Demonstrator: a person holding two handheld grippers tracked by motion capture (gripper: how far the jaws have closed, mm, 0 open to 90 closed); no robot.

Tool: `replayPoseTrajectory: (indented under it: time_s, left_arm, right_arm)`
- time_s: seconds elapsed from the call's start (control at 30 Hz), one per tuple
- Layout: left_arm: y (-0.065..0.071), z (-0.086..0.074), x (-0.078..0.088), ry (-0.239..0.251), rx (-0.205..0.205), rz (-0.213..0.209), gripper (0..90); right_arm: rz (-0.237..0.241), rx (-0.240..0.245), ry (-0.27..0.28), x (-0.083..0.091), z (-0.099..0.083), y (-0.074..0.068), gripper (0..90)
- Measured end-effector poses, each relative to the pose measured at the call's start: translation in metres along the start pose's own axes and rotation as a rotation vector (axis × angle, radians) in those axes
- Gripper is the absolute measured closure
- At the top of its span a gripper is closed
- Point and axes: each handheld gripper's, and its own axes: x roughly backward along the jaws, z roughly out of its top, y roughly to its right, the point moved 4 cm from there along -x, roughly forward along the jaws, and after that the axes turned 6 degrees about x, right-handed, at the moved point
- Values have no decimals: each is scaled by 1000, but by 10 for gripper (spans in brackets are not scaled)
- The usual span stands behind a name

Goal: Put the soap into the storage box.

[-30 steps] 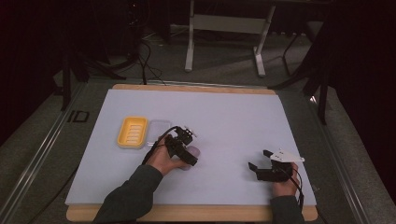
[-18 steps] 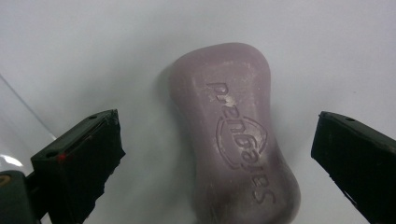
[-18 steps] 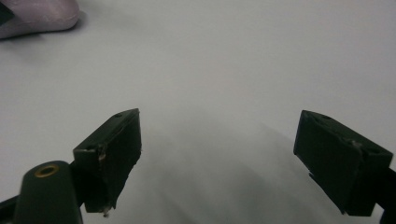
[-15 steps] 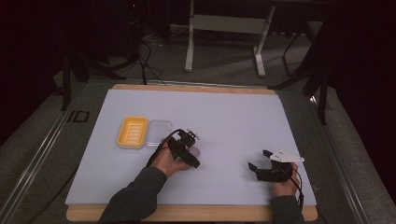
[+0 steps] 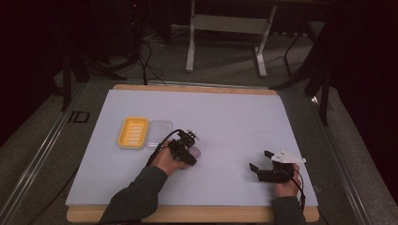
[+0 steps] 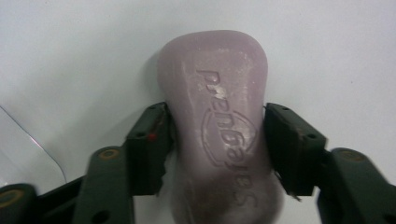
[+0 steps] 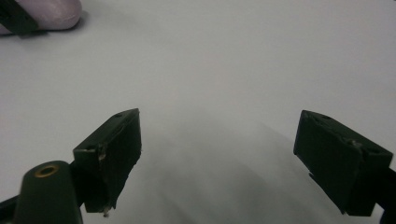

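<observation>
My left gripper (image 6: pixel 217 140) has just been closing its jaws and is now clamping the pink soap bar (image 6: pixel 217 116) on the white table (image 5: pixel 234 122) — just right of the yellow soap dish (image 5: pixel 133 132). I'm holding my right gripper (image 7: pixel 219 149) still, jaws apart over bare table.

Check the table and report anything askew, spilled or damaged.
Nothing stands out. The soap bar lies flat and whole between the left gripper's pads, and the yellow soap dish sits level beside its clear lid.
</observation>
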Motion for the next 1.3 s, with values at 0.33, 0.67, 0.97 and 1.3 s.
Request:
replayPoseTrajectory:
  time_s: [0.33, 0.67, 0.97, 1.3]
  left_arm:
    - [-11, 2, 3, -46, -26, 3, 485]
    - [-12, 6, 1, -89, -20, 7, 446]
    - [-14, 9, 1, -153, -75, -5, 449]
    - [-14, 12, 1, -203, -109, 7, 468]
  right_arm:
    - [1, 1, 0, 0, 0, 0, 147]
    - [2, 2, -1, 0, 0, 0, 147]
    - [2, 3, 0, 0, 0, 0, 147]
    - [3, 5, -2, 0, 0, 0, 147]
